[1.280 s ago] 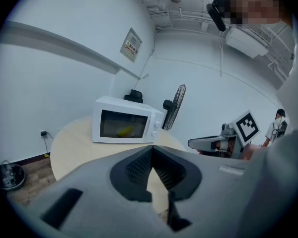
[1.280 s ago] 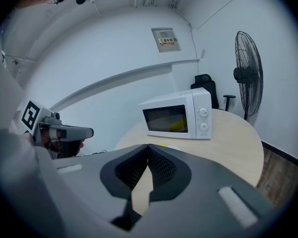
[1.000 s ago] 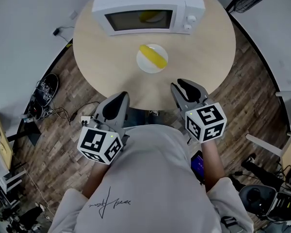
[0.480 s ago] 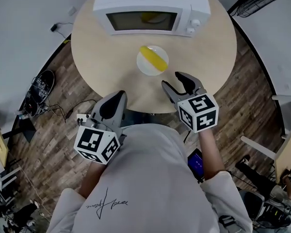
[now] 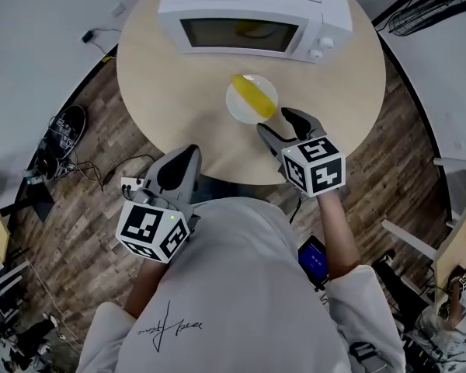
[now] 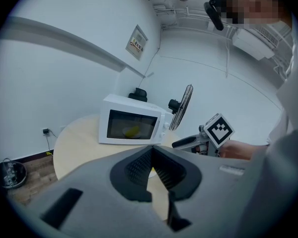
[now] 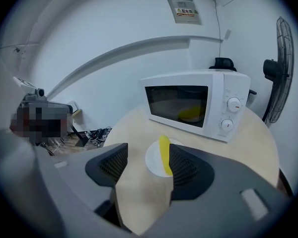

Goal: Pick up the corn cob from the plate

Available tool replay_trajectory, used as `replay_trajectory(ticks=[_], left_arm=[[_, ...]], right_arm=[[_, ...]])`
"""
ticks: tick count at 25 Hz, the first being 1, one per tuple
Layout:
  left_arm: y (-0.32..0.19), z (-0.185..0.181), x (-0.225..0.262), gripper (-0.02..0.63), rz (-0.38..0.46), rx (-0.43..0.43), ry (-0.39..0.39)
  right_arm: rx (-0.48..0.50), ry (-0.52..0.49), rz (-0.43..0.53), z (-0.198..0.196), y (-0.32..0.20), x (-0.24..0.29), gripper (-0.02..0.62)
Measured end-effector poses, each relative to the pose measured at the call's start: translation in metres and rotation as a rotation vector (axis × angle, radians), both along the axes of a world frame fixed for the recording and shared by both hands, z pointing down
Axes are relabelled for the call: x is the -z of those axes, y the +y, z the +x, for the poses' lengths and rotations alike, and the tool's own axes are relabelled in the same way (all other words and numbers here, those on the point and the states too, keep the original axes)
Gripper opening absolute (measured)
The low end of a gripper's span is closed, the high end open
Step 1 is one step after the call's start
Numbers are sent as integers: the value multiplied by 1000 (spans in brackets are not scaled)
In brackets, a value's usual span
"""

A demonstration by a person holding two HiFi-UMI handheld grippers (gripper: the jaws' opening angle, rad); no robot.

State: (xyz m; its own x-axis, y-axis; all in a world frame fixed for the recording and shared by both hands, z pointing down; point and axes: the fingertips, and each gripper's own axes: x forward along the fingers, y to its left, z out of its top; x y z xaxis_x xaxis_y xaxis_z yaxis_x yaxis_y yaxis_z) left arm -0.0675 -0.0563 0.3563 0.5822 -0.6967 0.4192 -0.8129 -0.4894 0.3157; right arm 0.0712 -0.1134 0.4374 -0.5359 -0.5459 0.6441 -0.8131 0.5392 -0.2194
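Observation:
A yellow corn cob (image 5: 255, 95) (image 7: 164, 154) lies across a small white plate (image 5: 241, 107) (image 7: 153, 158) on the round table, in front of the microwave. My right gripper (image 5: 279, 123) (image 7: 146, 170) hovers over the table just short of the plate, apart from the cob. It is open, its jaws have just been opening, and nothing is between them. My left gripper (image 5: 188, 154) (image 6: 151, 155) hangs off the table's near edge, its jaws together and empty.
A white microwave (image 5: 248, 14) (image 7: 193, 108) stands at the back of the light wooden table (image 5: 171, 84), with something yellow behind its door. A standing fan (image 7: 283, 73) (image 6: 181, 108) is beyond the table. Cables and shoes (image 5: 66, 130) lie on the floor at left.
My right gripper has moved forward over the table toward the plate and its jaws have spread apart. My left gripper has barely shifted at the table's edge.

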Motion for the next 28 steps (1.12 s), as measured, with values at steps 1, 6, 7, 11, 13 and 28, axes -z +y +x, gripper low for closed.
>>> replay_trajectory(ticks=[1, 6, 7, 11, 13, 28], left_arm=[[-1, -1, -1, -9, -1, -1, 0], [-6, -4, -3, -9, -7, -1, 2], [-6, -4, -4, -9, -10, 0, 3], [-8, -7, -7, -9, -20, 4, 2], [-9, -7, -8, -9, -24, 9, 0], [-17, -10, -12, -9, -41, 30, -13]], right_arm=[[3, 4, -5, -1, -3, -2, 278], [14, 28, -27, -1, -14, -14, 290], [16, 34, -32, -1, -15, -17, 290], [20, 51, -55, -1, -21, -30, 301], [25, 60, -69, -1, -23, -39, 304], [60, 104, -147, -6, -36, -77, 367]])
